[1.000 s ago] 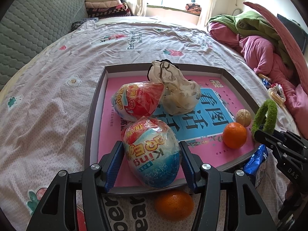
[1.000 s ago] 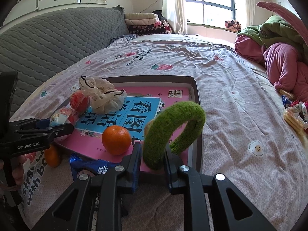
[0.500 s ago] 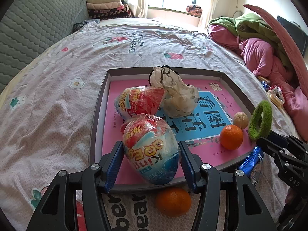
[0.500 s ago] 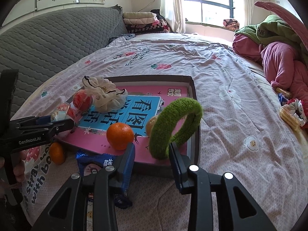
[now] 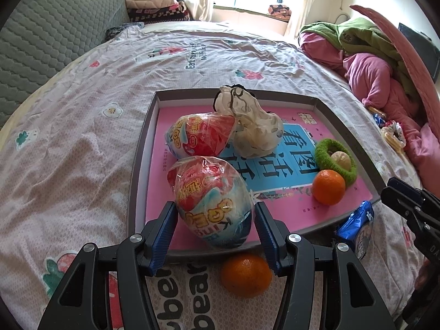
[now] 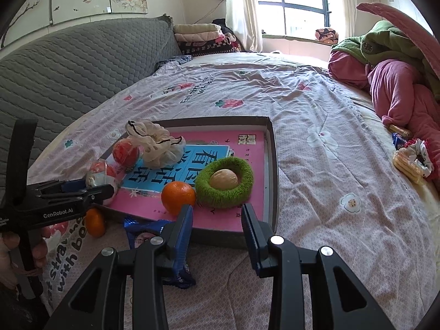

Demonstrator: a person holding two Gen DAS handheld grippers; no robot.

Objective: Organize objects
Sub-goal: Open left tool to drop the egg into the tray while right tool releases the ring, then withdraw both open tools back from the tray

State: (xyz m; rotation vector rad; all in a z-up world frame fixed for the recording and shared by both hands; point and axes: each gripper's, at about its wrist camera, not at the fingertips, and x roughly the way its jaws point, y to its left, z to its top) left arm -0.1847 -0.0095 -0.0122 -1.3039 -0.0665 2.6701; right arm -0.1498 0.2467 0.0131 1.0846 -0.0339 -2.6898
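Observation:
A shallow grey tray (image 5: 143, 134) with a pink and blue printed floor lies on the bed. My left gripper (image 5: 214, 220) has its jaws spread around a wrapped toy egg (image 5: 211, 200) at the tray's near edge; the pads look slightly apart from it. A second egg (image 5: 200, 134) and a cream cloth pouch (image 5: 253, 129) lie behind. My right gripper (image 6: 217, 220) is open and empty just outside the tray. The green knitted ring (image 6: 224, 181) lies flat in the tray around a walnut (image 6: 223, 178), beside an orange (image 6: 178, 196).
Another orange (image 5: 246, 273) and a blue snack packet (image 5: 356, 228) lie on the bedsheet just outside the tray's near edge. Pink and green bedding (image 5: 371, 63) is piled at the right. A grey quilted headboard (image 6: 68, 63) runs along the left.
My right gripper opened and let go of the green ring, which now lies in the tray around the walnut. My left gripper's jaws have widened around the near egg.

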